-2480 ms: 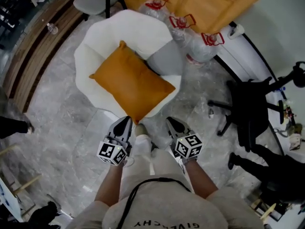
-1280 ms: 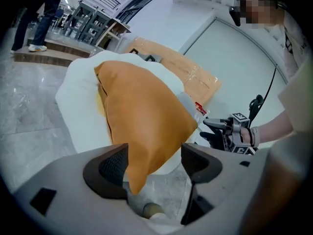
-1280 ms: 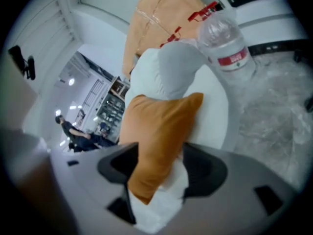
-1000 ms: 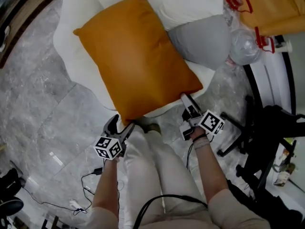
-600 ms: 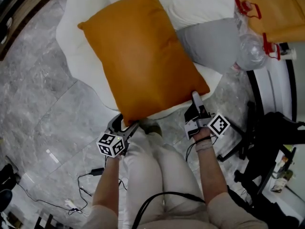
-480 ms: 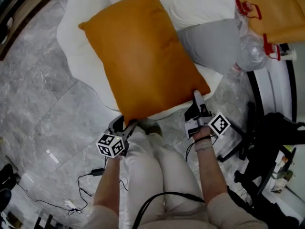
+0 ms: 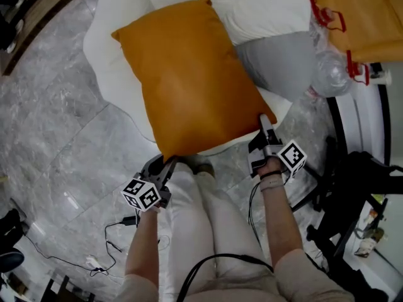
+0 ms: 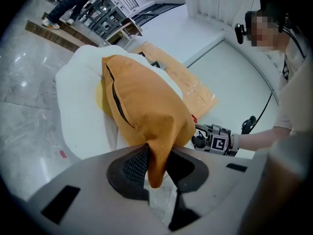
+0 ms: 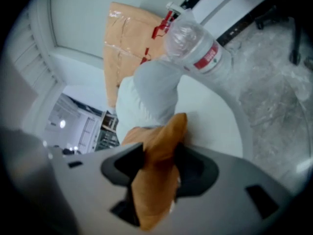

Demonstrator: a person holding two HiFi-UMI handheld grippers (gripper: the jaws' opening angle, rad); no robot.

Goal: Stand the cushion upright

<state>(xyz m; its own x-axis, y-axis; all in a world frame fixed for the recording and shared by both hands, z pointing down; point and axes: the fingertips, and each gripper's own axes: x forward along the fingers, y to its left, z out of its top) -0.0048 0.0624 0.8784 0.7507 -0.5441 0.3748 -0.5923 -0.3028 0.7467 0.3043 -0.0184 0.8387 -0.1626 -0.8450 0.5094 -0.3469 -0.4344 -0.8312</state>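
Both sets of jaws had just been closing, and left hand-held gripper (image 7: 169, 164) and right hand-held gripper (image 7: 264, 122) pinched the cushion (image 7: 189, 83) corners before them, so an even lift seemed next.

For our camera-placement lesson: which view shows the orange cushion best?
Head view: the whole cushion lies on the white chair. Left gripper view shows its zipper side and a pinched corner; right gripper view, only a pinched corner.

Cushion (image 9: 154, 190) corner blurred, right gripper view

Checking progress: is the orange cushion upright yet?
Lying down: the cushion rests on the white chair; left gripper and right gripper jaws have just been closing on its near corners.
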